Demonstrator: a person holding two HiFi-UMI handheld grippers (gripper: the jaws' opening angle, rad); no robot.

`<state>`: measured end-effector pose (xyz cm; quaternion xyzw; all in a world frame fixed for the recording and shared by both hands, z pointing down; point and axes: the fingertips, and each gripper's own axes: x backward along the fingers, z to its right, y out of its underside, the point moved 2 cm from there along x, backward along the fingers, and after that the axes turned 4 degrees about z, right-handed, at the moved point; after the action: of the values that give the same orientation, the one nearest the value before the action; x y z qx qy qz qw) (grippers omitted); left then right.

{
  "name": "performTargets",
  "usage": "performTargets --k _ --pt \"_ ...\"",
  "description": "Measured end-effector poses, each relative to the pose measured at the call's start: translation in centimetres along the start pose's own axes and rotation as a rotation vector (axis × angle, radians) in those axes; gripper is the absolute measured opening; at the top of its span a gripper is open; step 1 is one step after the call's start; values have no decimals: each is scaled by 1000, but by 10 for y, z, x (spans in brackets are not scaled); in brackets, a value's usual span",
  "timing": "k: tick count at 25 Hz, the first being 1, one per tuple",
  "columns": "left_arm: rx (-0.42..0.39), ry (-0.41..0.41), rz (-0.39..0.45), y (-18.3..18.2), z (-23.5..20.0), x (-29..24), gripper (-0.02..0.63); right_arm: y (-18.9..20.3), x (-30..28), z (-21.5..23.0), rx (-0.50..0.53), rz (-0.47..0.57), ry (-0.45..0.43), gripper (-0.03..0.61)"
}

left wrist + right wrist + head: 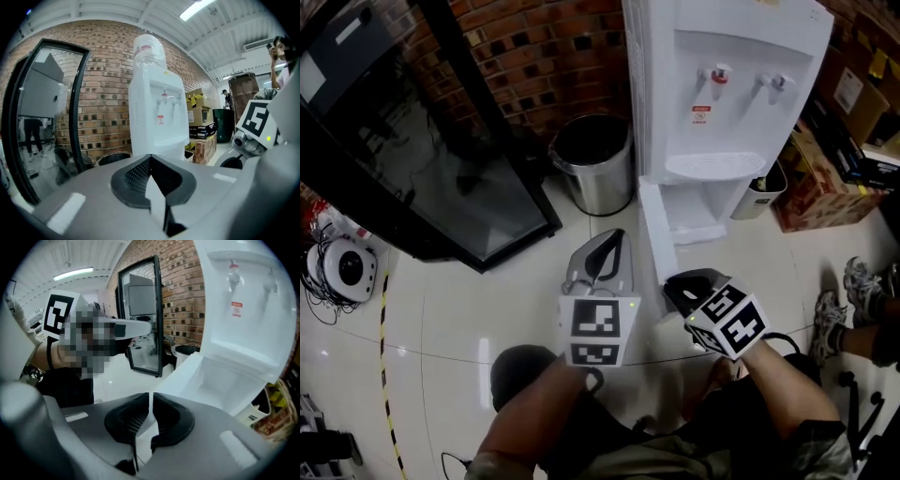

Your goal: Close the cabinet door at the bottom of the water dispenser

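Note:
The white water dispenser (pixel 727 84) stands against the brick wall. Its bottom cabinet door (pixel 654 232) is swung open toward me, hinged on the left, and shows a white empty compartment (pixel 701 211). My right gripper (pixel 677 287) is shut and empty, its tips just in front of the door's free edge (pixel 185 373). My left gripper (pixel 613 242) is also shut on nothing and points at the floor left of the door. From the left gripper view the dispenser (pixel 157 117) stands ahead and the door is hidden behind my jaws.
A steel trash bin (pixel 595 164) sits left of the dispenser, beside a black glass-door cabinet (pixel 412 141). Cardboard boxes (pixel 825 183) and a small white bin (pixel 761 192) stand to the right. A person's shoes (pixel 848 300) are at the right edge.

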<state>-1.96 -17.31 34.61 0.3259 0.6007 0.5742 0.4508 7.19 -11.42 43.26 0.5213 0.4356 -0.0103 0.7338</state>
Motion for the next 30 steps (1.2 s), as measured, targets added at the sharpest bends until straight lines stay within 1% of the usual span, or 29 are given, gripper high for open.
performTargets --k 3,7,12,16,19,21,25,28,30 --pt "2 5 -5 1 8 -13 0 11 14 22 -47 -7 16 14" --pt "-1 15 -11 4 19 -31 0 19 26 43 -81 -16 42 6" --pt "-6 31 -25 8 29 -48 0 29 43 80 -102 -71 130 3" --pt "-3 42 -20 8 33 -59 0 38 57 125 -123 -87 245 2" --pt "3 47 -21 9 34 -66 0 42 64 164 -193 -56 328 2" --pt "4 49 -20 9 35 -71 0 41 67 188 -211 -31 402 0" --pt "12 37 -11 6 31 -77 0 36 65 226 -167 11 591 0" --pt "17 23 -3 2 26 -80 0 28 60 241 -138 44 664 0" --pt "21 12 -1 1 22 -83 0 23 57 247 -110 58 686 0"
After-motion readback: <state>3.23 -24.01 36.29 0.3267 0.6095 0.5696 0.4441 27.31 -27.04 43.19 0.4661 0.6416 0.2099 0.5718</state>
